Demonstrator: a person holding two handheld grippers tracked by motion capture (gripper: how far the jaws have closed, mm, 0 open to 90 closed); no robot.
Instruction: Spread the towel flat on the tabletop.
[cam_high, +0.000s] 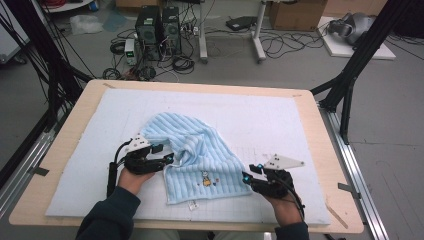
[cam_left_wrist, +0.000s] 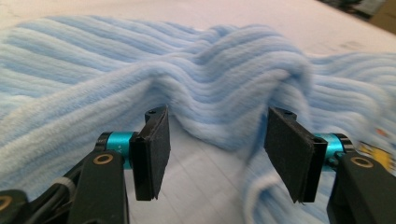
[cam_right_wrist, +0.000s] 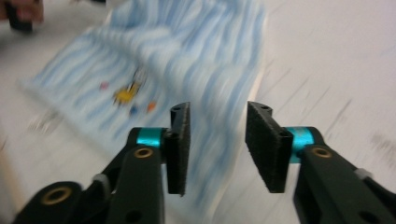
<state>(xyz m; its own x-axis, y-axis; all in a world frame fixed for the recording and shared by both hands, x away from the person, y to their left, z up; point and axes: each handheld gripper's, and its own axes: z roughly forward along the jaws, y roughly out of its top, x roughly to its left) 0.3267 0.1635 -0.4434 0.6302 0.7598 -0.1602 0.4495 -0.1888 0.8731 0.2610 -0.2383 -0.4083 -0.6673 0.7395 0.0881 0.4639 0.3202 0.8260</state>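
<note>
Two grippers at a light blue ribbed towel (cam_high: 192, 157), half bunched on the white mat (cam_high: 260, 115) near the table's front: left gripper (cam_left_wrist: 215, 154) with jaws apart around a raised fold at the towel's left edge, pads not pressing; right gripper (cam_right_wrist: 217, 147) with jaws apart just off the towel's right corner, nothing between them. Likely risks: a left pinch catching several layers of the bunched fold, dragging the whole towel askew; a right pinch closing beside the corner and missing it.
</note>
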